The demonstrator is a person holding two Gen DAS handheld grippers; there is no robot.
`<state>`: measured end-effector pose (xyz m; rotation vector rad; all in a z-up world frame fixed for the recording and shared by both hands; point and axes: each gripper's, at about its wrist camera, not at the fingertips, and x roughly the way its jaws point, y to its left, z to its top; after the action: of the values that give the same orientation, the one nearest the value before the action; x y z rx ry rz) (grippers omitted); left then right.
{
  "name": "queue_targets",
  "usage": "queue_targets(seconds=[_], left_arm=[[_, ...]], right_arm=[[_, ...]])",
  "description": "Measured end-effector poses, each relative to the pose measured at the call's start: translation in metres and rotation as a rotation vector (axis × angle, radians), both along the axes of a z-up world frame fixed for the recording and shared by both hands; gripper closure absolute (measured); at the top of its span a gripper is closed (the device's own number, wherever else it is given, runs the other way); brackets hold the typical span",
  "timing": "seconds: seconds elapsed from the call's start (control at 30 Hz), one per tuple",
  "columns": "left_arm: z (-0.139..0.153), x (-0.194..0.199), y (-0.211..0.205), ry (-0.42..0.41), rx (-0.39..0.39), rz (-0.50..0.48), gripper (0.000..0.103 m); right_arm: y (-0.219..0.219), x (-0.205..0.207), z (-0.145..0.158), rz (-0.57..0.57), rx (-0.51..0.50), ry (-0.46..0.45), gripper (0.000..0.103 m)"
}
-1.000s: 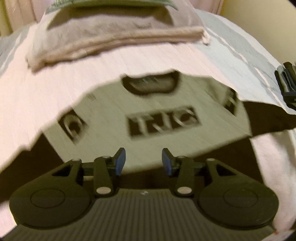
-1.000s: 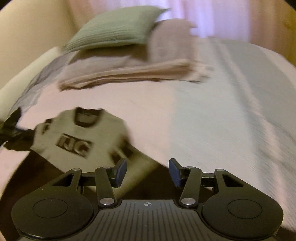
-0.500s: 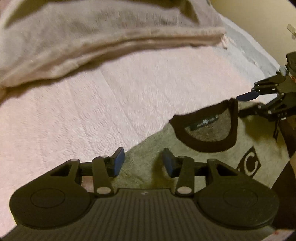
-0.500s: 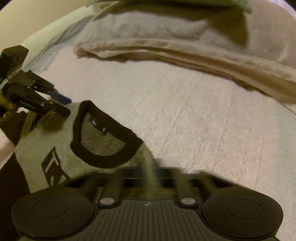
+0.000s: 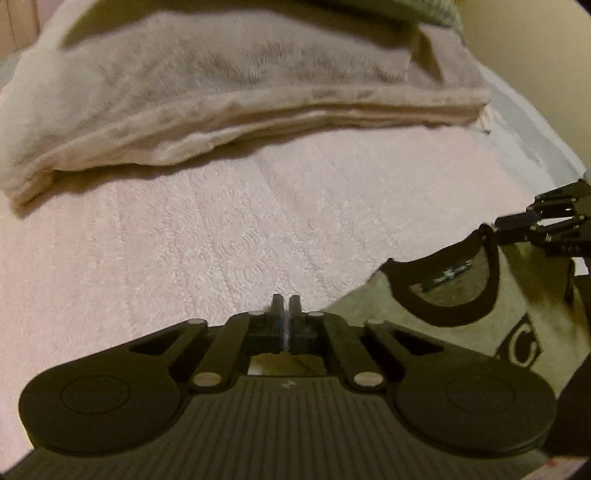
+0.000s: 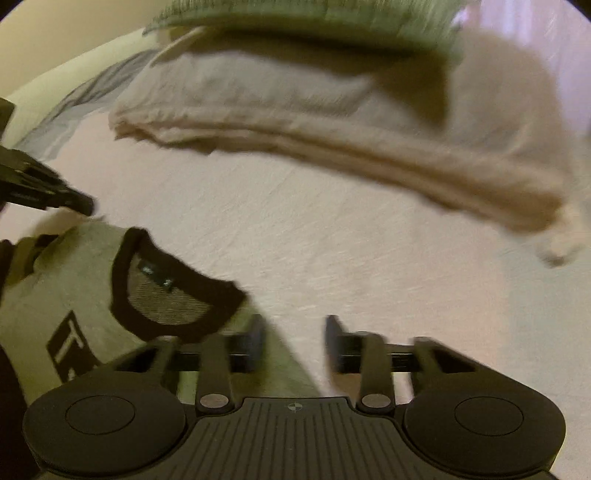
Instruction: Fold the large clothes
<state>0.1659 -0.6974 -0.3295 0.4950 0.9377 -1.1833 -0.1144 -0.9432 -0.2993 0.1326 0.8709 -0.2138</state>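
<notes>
Two grippers work over a pink bedspread [image 5: 229,236]. A grey sweatshirt [image 6: 85,295] with a dark collar [image 5: 448,315] lies flat on it, below a folded beige blanket [image 5: 221,99] and a green pillow [image 6: 314,18]. Left gripper [image 5: 283,308]: fingers together at the sweatshirt's shoulder edge, having closed from the parted stance of half a second ago; whether cloth is pinched between them cannot be told. Right gripper [image 6: 295,338]: jaws apart, just reopened after closing half a second ago, blurred; its left finger lies over the sweatshirt's edge, its right finger over bare bedspread, nothing gripped. A second ago both hung higher, with the whole sweatshirt front in view
</notes>
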Motion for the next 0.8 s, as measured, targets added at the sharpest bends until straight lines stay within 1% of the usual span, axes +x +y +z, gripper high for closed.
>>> queue_targets(seconds=[0.07,0.13,0.2,0.23,0.3,0.37,0.4,0.43,0.47,0.63,0.7,0.8], left_arm=[[0.013,-0.004,0.016,-0.01,-0.014,0.012,0.101],[0.029,-0.008,0.035,-0.02,-0.036,0.038,0.099],[0.045,-0.018,0.059,-0.024,-0.055,0.051,0.095],[0.052,-0.024,0.074,-0.026,-0.058,0.066,0.095],[0.06,-0.039,0.105,-0.02,-0.04,0.108,0.089],[0.067,-0.053,0.137,0.006,-0.024,0.157,0.085],[0.069,-0.061,0.155,0.026,-0.016,0.179,0.082],[0.071,-0.073,0.173,0.039,-0.006,0.187,0.079],[0.072,-0.083,0.19,0.046,0.009,0.189,0.074],[0.064,-0.138,0.273,0.098,0.095,0.215,0.073],[0.058,-0.162,0.298,0.111,0.129,0.2,0.073],[0.047,-0.196,0.33,0.154,0.158,0.196,0.073]], right_arm=[[0.005,-0.026,0.018,-0.053,0.019,-0.036,0.065],[0.019,-0.056,0.034,-0.135,0.045,-0.062,0.064],[0.037,-0.095,0.047,-0.215,0.108,-0.074,0.064],[0.05,-0.113,0.051,-0.247,0.135,-0.069,0.063],[0.083,-0.15,0.058,-0.302,0.171,-0.045,0.063],[0.119,-0.187,0.062,-0.362,0.254,-0.026,0.063],[0.139,-0.206,0.064,-0.398,0.294,-0.016,0.062],[0.157,-0.224,0.063,-0.426,0.323,-0.005,0.062],[0.175,-0.242,0.061,-0.448,0.347,0.011,0.062],[0.237,-0.317,0.047,-0.557,0.453,0.056,0.062],[0.258,-0.338,0.04,-0.569,0.496,0.052,0.063],[0.28,-0.361,0.03,-0.549,0.521,0.074,0.063]])
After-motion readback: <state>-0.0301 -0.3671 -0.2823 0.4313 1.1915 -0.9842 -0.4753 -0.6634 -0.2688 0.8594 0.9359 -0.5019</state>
